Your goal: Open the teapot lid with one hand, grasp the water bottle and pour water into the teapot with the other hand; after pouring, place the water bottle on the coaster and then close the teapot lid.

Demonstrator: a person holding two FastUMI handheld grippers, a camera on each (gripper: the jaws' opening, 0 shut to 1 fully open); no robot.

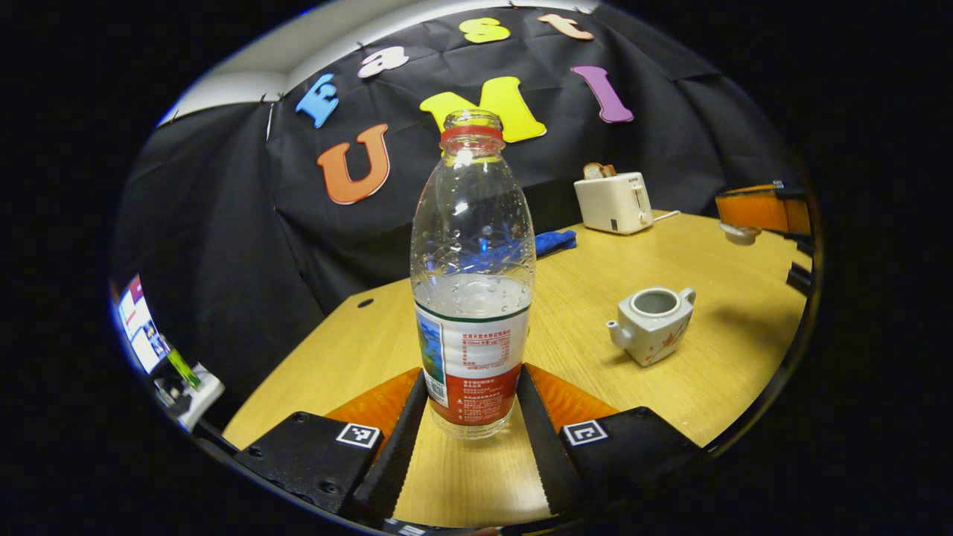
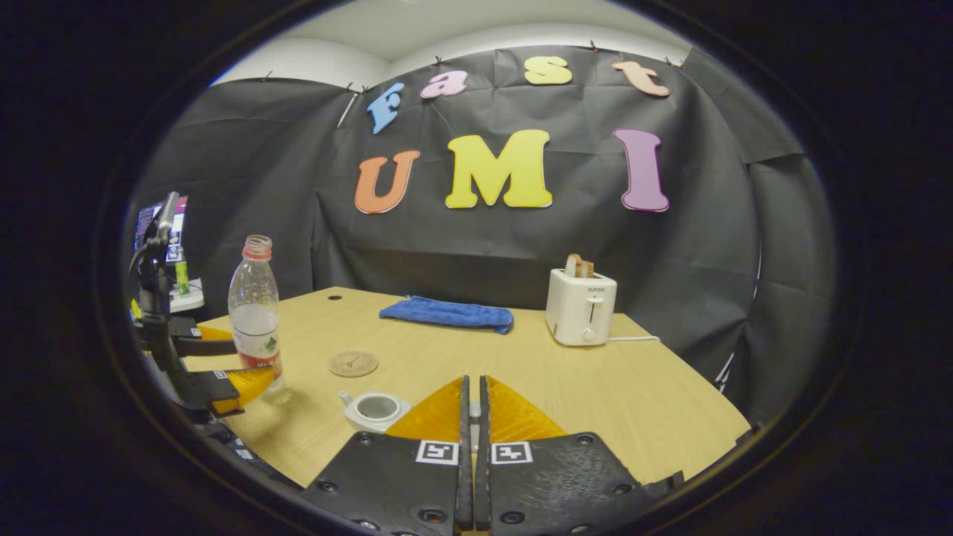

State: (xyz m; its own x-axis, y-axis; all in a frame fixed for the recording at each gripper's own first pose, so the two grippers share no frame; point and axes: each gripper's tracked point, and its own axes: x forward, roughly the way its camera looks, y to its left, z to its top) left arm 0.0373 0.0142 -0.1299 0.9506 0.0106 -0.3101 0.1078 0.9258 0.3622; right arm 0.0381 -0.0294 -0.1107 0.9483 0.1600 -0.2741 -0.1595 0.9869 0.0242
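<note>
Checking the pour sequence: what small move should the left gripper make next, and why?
Probably close the left gripper on the bottle: its fingers flank it, it stands on the table, the teapot is open, the right gripper holds the lid.

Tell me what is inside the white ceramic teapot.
The white ceramic teapot stands lidless; through its round opening only a shadowed grey interior shows. Whether water lies at the bottom cannot be told, since the teapot's walls hide it.
</note>
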